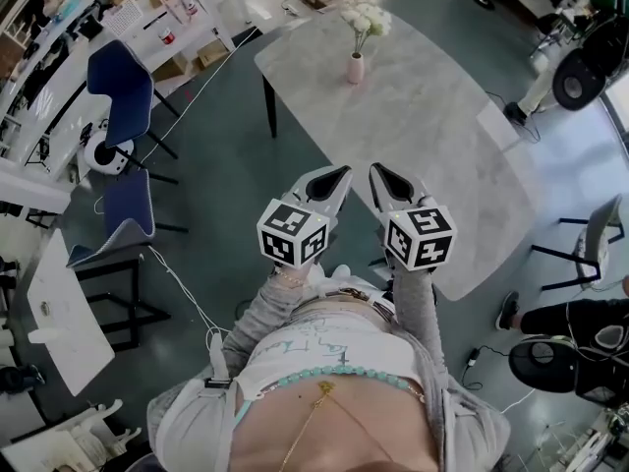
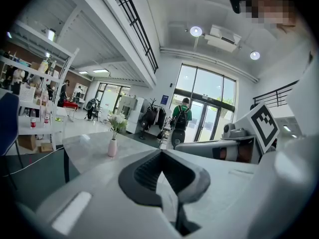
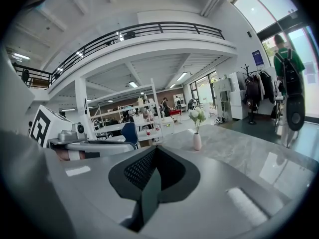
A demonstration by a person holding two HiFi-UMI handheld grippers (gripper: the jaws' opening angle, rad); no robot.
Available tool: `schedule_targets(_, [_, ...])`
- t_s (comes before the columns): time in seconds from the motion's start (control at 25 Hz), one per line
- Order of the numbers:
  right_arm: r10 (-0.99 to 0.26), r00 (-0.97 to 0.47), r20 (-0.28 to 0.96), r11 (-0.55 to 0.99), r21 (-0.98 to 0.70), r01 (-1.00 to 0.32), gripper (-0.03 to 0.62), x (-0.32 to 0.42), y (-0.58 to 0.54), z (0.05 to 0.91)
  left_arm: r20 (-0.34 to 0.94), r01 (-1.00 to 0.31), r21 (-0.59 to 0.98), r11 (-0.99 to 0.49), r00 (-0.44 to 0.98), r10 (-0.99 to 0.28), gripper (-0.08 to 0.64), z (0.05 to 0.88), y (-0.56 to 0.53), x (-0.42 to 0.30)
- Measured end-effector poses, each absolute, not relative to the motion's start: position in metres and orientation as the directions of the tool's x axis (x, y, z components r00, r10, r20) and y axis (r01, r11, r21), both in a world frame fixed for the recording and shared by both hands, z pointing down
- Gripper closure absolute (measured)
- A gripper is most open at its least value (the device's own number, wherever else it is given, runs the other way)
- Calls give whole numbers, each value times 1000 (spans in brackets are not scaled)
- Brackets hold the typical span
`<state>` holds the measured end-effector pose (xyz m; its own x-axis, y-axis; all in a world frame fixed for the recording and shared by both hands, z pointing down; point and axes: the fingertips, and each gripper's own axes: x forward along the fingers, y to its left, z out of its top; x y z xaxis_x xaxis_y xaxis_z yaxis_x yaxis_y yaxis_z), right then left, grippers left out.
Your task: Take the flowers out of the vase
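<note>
Flowers [image 1: 365, 18] fill a slim pink vase [image 1: 355, 68] on marbled table [image 1: 432, 136]; left gripper [image 1: 339, 174], right gripper [image 1: 379, 171] jaws pressed together.

Marble table [image 1: 437, 141], blue chair [image 1: 120, 75], standing person [image 2: 181, 114]

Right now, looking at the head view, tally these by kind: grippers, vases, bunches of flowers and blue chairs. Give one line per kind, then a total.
Grippers: 2 (left gripper, right gripper)
Vase: 1
Bunch of flowers: 1
Blue chairs: 2 (one, another)
Total: 6
</note>
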<state>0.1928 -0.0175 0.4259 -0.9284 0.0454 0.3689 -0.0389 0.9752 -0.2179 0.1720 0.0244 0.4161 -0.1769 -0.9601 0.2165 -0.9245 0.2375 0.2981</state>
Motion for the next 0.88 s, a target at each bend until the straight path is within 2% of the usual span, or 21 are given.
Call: schedule_targets(0.88, [-56,-927,372,974,-182,-132,566,62,-27,429,175,-937,328,119,-63,-983,560,418,12,38])
